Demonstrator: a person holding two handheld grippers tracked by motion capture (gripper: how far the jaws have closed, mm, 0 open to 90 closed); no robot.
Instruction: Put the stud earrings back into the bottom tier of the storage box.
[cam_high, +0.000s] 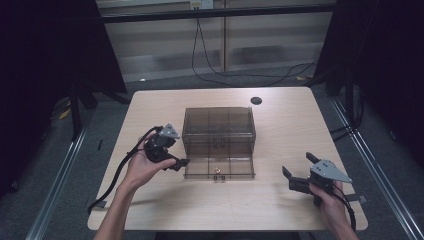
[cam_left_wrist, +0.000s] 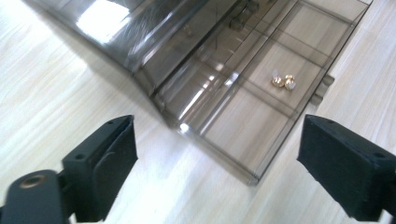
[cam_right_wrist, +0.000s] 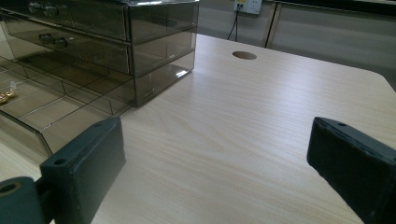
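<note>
A smoky clear drawer cabinet (cam_high: 218, 127) stands mid-table, its bottom drawer (cam_high: 235, 171) pulled out toward me. Small gold pieces (cam_high: 217, 170) lie in one of the drawer's compartments. My left gripper (cam_high: 179, 150) hovers just left of the drawer's front corner, jaws open and empty. In the left gripper view, its jaws (cam_left_wrist: 217, 140) frame the drawer's corner (cam_left_wrist: 252, 121), with the gold pieces (cam_left_wrist: 282, 81) beyond. My right gripper (cam_high: 298, 165) rests near the front right of the table, open, nothing between its jaws (cam_right_wrist: 215, 149). The right gripper view has the cabinet (cam_right_wrist: 154, 42) at upper left.
A round black cable hole (cam_high: 256, 100) sits in the table's far edge. Black cables (cam_high: 210, 75) trail on the floor behind the table. Bare wood (cam_right_wrist: 243, 121) lies between the cabinet and my right gripper.
</note>
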